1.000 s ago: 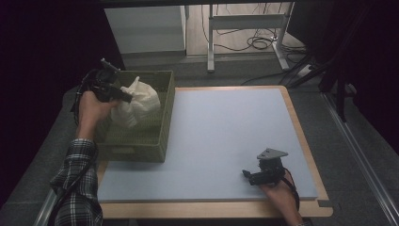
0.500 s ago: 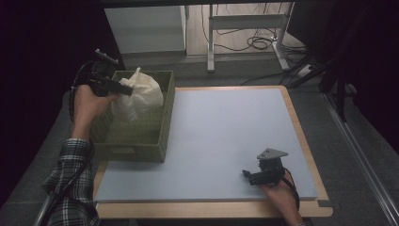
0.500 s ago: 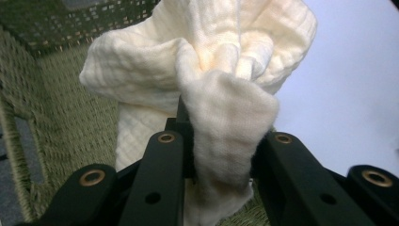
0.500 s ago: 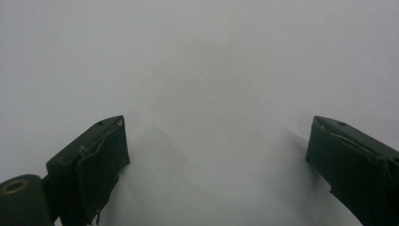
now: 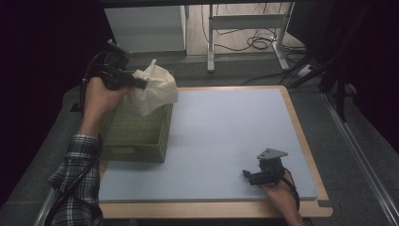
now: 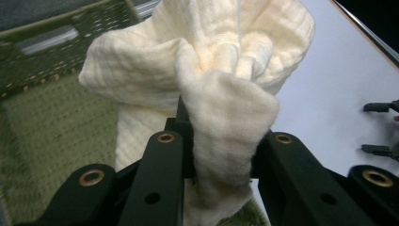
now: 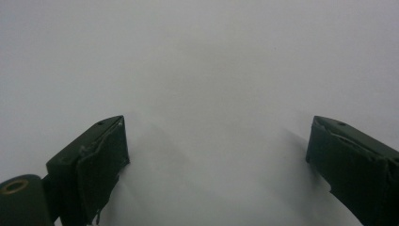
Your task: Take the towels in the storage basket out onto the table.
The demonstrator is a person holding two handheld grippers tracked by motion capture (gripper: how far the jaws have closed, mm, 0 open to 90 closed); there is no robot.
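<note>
Nearest you, your right gripper (image 5: 245, 175) sits low over the pale blue table mat (image 5: 226, 136) with its jaws spread wide and nothing between them. Farther up on the other side, your left gripper (image 5: 140, 85) has its jaws clenched on a bunched cream-coloured muslin cloth (image 5: 154, 89), which hangs from them above the green woven rectangular basket (image 5: 136, 134), clear of the rim, at the mat's left edge.

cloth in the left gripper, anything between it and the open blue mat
Nothing visible does. The cloth hangs from the left gripper above the green basket, already over its right wall. The blue mat beside it lies bare up to the right gripper, near the front edge.
</note>
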